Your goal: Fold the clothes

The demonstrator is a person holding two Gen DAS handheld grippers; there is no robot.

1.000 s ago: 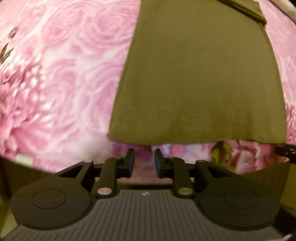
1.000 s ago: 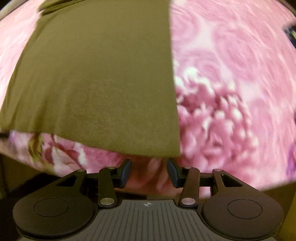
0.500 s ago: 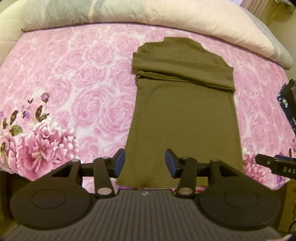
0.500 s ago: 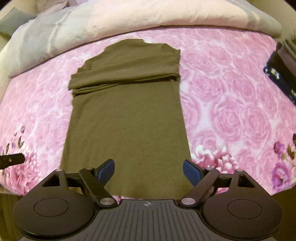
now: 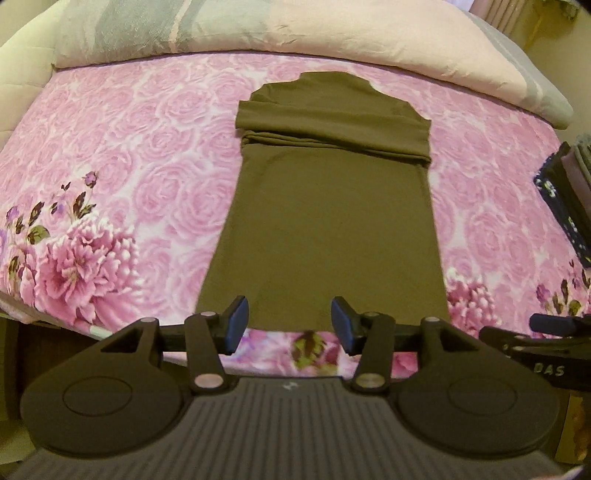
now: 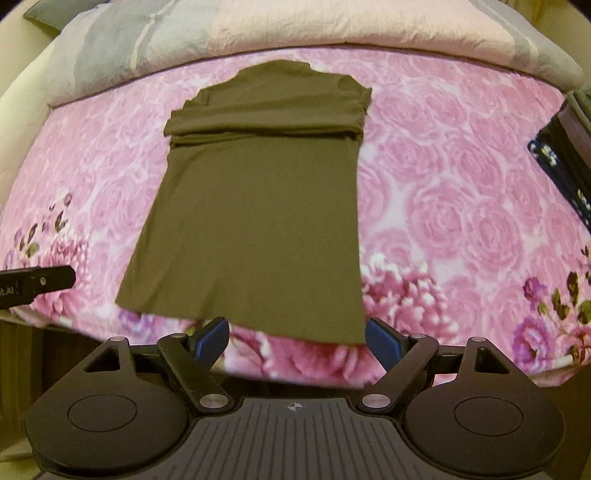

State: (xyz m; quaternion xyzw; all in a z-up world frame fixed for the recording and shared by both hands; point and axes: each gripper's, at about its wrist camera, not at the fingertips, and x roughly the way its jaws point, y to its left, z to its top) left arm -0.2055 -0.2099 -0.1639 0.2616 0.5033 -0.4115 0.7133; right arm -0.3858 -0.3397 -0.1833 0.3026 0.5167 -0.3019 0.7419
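Note:
An olive-brown garment (image 5: 332, 206) lies flat on the pink rose-print bedspread (image 5: 129, 155), folded into a long narrow strip with its sleeves tucked across the top. It also shows in the right wrist view (image 6: 258, 206). My left gripper (image 5: 290, 325) is open and empty, just short of the garment's near hem. My right gripper (image 6: 297, 341) is open wide and empty, by the hem's near right corner. The right gripper's tip (image 5: 550, 325) shows at the left view's right edge, and the left gripper's tip (image 6: 37, 282) at the right view's left edge.
A pink and grey duvet (image 5: 332, 33) is bunched along the far side of the bed. A dark stack of folded clothes (image 5: 569, 195) sits at the bed's right edge, also seen in the right wrist view (image 6: 565, 155). The bed's near edge runs just below the hem.
Both grippers have pulled back and up from the hem, so the whole garment now shows. Both jaws opened wider, the right one most.

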